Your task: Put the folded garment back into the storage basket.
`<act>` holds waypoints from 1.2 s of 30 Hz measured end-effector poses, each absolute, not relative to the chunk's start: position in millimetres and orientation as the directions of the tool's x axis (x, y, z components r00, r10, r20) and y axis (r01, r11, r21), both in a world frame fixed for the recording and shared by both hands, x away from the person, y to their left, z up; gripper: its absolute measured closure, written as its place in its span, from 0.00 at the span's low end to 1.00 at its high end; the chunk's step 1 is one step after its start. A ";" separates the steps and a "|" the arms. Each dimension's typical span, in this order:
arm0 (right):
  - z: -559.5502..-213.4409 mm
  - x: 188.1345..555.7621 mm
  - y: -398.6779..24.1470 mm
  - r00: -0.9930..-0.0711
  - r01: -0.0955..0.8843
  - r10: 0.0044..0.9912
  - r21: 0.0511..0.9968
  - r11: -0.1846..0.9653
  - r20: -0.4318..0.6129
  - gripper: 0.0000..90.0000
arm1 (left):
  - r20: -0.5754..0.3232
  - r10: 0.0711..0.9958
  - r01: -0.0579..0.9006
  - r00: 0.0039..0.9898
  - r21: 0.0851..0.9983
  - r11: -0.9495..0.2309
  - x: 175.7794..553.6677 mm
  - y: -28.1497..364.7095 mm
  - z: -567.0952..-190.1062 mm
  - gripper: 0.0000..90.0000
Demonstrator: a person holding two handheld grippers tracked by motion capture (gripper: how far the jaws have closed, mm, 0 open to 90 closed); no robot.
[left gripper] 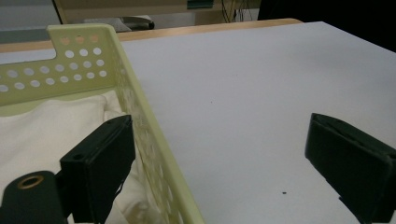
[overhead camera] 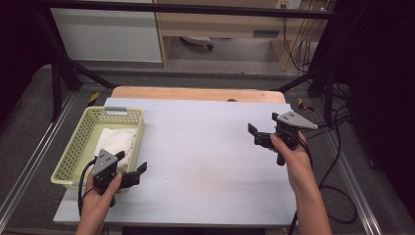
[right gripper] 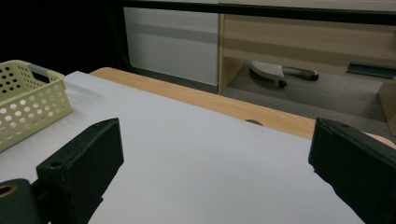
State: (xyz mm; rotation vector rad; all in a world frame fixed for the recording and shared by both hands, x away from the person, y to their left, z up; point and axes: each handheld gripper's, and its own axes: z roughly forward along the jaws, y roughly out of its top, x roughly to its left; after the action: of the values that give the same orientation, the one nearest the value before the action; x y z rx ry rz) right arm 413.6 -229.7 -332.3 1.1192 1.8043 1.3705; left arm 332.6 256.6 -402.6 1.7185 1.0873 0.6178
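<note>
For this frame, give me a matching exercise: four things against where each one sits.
Things:
1. basket
2. white cloth
3. left tongs
4. right tongs

Places:
A. inside the basket
B. held open above the table's right side
C. on the table's left edge
D. held open by the basket's near right corner

Pairs: 1-C, 2-A, 3-D, 4-B

Two black claws (overhead camera: 131, 165) (overhead camera: 253, 134) with grey three-cornered top plates, trailing black cables; bare forearms.

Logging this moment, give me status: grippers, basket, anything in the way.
Left gripper open at basket edge. Right gripper open, empty. White cloth in basket. Nothing blocking.
</note>
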 end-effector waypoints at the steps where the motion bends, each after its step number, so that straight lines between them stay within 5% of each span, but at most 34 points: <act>1: -333.2 412.6 -230.5 -0.449 0.249 0.894 0.962 0.110 0.014 0.04 | -0.073 0.882 0.384 0.465 0.915 -0.126 332.6 257.2 -402.6 0.09; 36: -377.0 370.3 -258.7 -0.396 0.321 0.918 0.939 0.124 0.014 0.03 | -0.098 0.914 0.364 0.394 0.930 -0.057 332.5 273.2 -401.9 0.08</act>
State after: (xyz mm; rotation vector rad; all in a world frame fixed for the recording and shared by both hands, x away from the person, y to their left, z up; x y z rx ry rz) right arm 370.3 -258.7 -377.0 1.1992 1.8032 1.2723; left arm 332.5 273.2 -401.9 1.6280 1.1517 0.6723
